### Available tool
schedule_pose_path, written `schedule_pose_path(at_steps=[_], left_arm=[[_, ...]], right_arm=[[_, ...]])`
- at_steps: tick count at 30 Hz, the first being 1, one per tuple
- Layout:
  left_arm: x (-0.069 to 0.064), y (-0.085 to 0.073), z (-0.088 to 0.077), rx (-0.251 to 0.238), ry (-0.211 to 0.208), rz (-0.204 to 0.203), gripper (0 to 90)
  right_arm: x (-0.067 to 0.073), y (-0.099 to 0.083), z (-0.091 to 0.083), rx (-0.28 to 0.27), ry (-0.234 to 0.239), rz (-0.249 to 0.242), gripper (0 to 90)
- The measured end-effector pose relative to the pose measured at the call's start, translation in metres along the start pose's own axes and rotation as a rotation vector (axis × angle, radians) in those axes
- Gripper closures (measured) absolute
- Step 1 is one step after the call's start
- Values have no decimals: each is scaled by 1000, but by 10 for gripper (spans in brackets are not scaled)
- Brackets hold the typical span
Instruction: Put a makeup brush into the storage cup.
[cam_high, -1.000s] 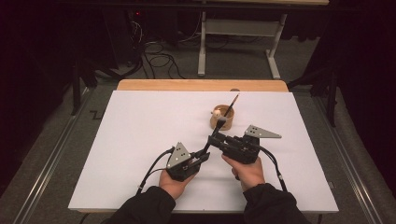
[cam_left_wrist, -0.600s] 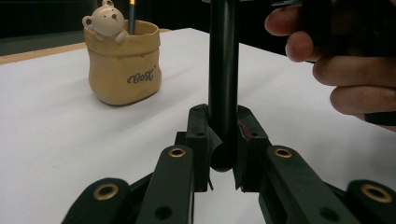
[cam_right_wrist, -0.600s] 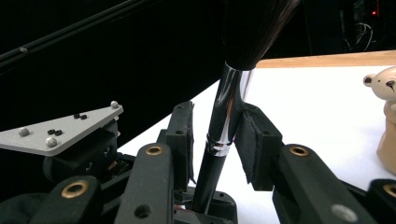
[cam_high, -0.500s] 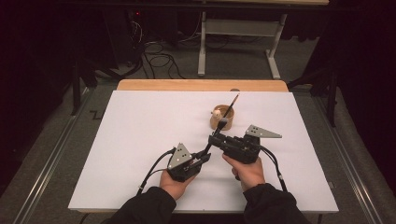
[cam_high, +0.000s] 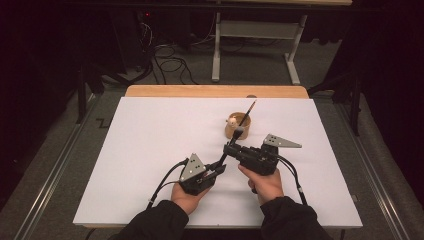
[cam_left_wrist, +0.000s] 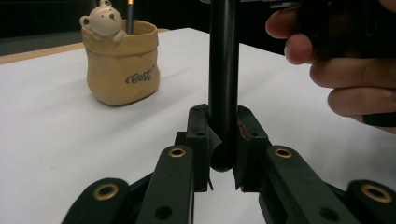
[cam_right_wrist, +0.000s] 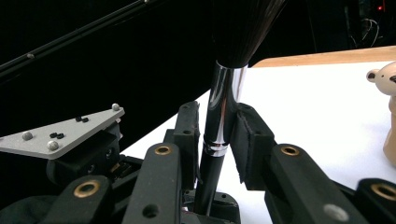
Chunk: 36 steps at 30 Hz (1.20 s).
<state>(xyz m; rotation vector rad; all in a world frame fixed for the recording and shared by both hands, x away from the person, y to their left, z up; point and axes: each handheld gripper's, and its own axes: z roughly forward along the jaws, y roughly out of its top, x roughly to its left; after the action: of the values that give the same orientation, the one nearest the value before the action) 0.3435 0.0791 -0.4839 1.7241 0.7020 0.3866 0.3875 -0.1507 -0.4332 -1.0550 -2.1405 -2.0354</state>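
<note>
A makeup brush (cam_high: 227, 151) with a black handle (cam_left_wrist: 223, 70), silver ferrule (cam_right_wrist: 224, 107) and dark bristles (cam_right_wrist: 243, 28) stands tilted between my two grippers near the table's front middle. My left gripper (cam_high: 218, 169) is shut on the handle's lower end (cam_left_wrist: 223, 154). My right gripper (cam_high: 231, 148) is higher up, its jaws closed against the ferrule (cam_right_wrist: 218, 135). The bristle tip (cam_high: 238, 131) reaches just in front of a yellow bear pot (cam_high: 236, 126) (cam_left_wrist: 122, 65) that holds a slanted pencil-like stick (cam_high: 248, 111).
The white table top (cam_high: 150, 150) stretches wide to the left and right of the hands. A wooden strip (cam_high: 200, 91) edges its far side. Beyond it lie cables (cam_high: 165, 57) and a metal table frame (cam_high: 255, 30) on the floor.
</note>
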Motion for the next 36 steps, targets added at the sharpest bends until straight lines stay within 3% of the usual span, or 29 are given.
schedule_pose_path(at_steps=[14, 30, 36], left_arm=[[0, -1, 1, 16, 6, 2, 790], [1, -1, 2, 26, 3, 0, 782], [0, -1, 3, 26, 4, 2, 670]], right_arm=[[-4, -1, 0, 8, 10, 38, 787], [-1, -1, 1, 13, 14, 17, 794], [0, -1, 0, 15, 8, 0, 795]])
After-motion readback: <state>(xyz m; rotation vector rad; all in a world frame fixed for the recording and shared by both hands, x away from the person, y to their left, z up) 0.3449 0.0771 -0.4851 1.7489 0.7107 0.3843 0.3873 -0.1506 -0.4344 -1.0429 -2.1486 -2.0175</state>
